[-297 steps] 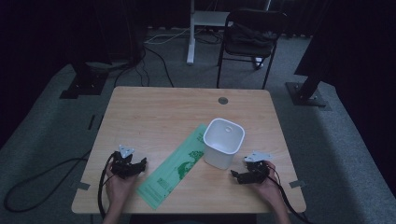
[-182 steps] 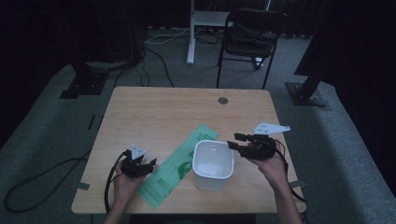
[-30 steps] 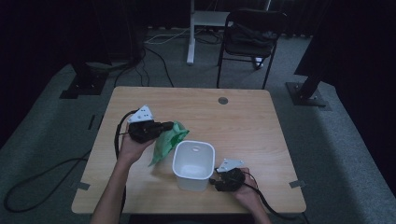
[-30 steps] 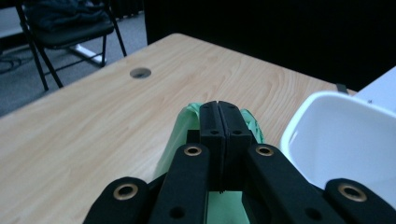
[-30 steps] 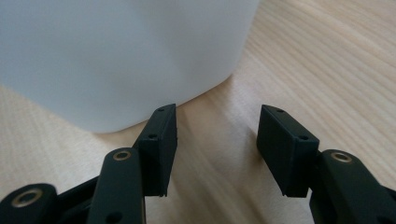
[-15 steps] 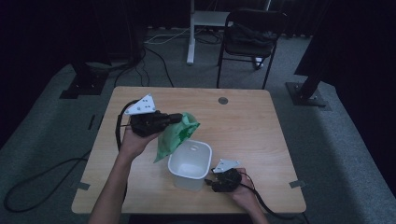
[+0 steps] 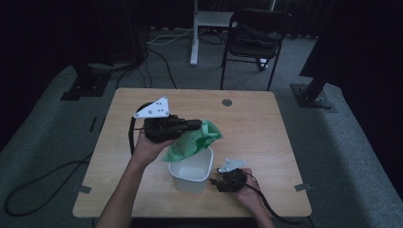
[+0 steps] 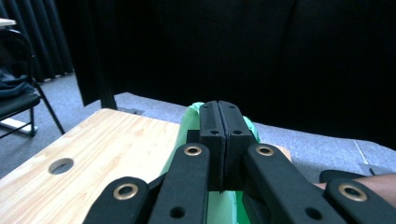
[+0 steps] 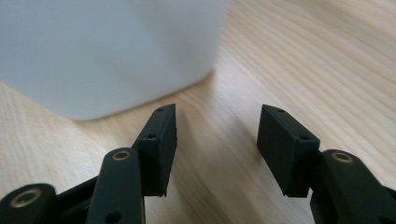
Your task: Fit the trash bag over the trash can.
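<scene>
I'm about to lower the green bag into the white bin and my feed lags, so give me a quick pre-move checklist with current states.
1. Left tool gripping the crumpled green plastic bag: ok, jaws pressed together on it in the left gripper view.
2. Bag lifted clear of the light wooden table: ok.
3. Bag over the open white plastic bin: ok, its lower end hangs at the bin's far rim.
4. Bag mouth opened: cannot tell, it looks bunched.
5. Right tool steadying the bin: not ok, jaws open, beside the bin and apart from it.
6. Bin upright and empty: ok.
</scene>
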Demonstrator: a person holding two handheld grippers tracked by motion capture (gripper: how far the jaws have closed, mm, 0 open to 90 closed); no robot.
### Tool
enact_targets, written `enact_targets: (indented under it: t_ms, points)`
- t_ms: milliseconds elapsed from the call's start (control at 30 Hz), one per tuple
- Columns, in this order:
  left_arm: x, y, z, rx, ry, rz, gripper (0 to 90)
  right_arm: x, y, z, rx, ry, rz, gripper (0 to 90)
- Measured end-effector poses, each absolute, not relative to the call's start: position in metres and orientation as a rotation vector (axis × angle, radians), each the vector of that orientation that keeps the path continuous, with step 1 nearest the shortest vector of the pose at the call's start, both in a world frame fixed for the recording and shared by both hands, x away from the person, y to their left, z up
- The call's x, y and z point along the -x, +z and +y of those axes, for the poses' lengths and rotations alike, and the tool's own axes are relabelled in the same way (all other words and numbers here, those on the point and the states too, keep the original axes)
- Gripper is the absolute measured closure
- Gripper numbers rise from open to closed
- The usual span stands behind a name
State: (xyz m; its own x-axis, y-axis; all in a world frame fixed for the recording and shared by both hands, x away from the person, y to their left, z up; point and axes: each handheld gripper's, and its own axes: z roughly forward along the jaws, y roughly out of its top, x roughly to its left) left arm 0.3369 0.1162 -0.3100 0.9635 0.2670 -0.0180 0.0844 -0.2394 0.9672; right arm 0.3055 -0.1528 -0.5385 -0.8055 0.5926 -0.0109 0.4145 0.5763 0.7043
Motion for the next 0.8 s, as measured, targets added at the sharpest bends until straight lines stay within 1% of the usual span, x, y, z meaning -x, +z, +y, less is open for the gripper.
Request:
enact_targets:
  t_ms: [67,167,367,567,633,800]
  points:
    - [-0.335,-0.310,0.113,-1.816,0.166,0.249,90.0,-0.306,-0.538,-0.156,-0.848,1.050,2.555,46.8]
    - [-0.331,-0.312,0.107,-1.816,0.136,0.228,90.0,-0.310,-0.535,-0.174,-0.919,1.061,2.509,46.9]
    - [-0.326,-0.310,0.091,-1.828,0.105,0.189,89.9,-0.313,-0.532,-0.189,-0.975,1.072,2.462,46.9]
    - [-0.322,-0.307,0.085,-1.832,0.091,0.161,89.8,-0.315,-0.532,-0.194,-0.990,1.073,2.450,46.9]
    - [-0.321,-0.307,0.084,-1.842,0.110,0.153,89.7,-0.315,-0.532,-0.194,-0.986,1.071,2.452,46.8]
    - [-0.324,-0.321,0.085,-1.859,0.076,0.164,89.4,-0.315,-0.532,-0.195,-0.992,1.071,2.446,46.9]
